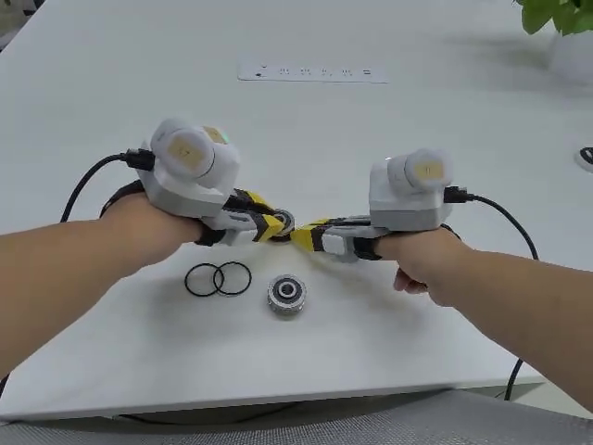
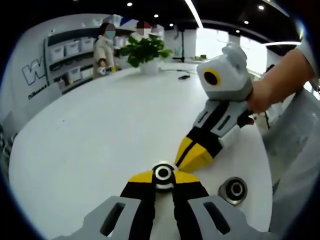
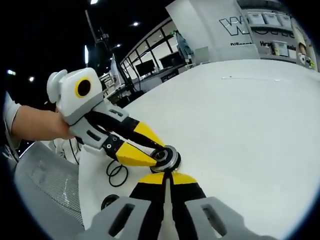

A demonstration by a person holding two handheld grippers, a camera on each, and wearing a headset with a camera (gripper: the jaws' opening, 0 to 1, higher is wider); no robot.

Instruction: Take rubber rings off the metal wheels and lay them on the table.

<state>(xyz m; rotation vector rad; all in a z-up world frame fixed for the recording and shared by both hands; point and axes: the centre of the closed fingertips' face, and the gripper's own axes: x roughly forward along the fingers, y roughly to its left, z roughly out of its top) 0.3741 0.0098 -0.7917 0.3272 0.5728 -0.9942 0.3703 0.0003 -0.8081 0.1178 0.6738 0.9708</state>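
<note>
My left gripper [image 1: 276, 223] [image 2: 164, 179] is shut on a small metal wheel [image 1: 283, 221] [image 2: 164, 172] [image 3: 169, 157], held just above the table. My right gripper [image 1: 299, 237] [image 3: 167, 176] comes in from the right with its jaws shut, tips against that wheel's rim. Whether a ring is pinched between them I cannot tell. Two black rubber rings [image 1: 218, 279] [image 3: 116, 173] lie overlapping on the white table [image 1: 389, 120], in front of my left gripper. A second metal wheel [image 1: 286, 292] [image 2: 232, 190] sits on the table just right of the rings.
A white power strip [image 1: 312, 72] lies at the far middle of the table. A potted plant [image 1: 556, 14] [image 2: 145, 52] stands at the far right corner. Black cables [image 1: 83, 185] trail from both grippers. People stand by shelves [image 2: 107, 42] in the background.
</note>
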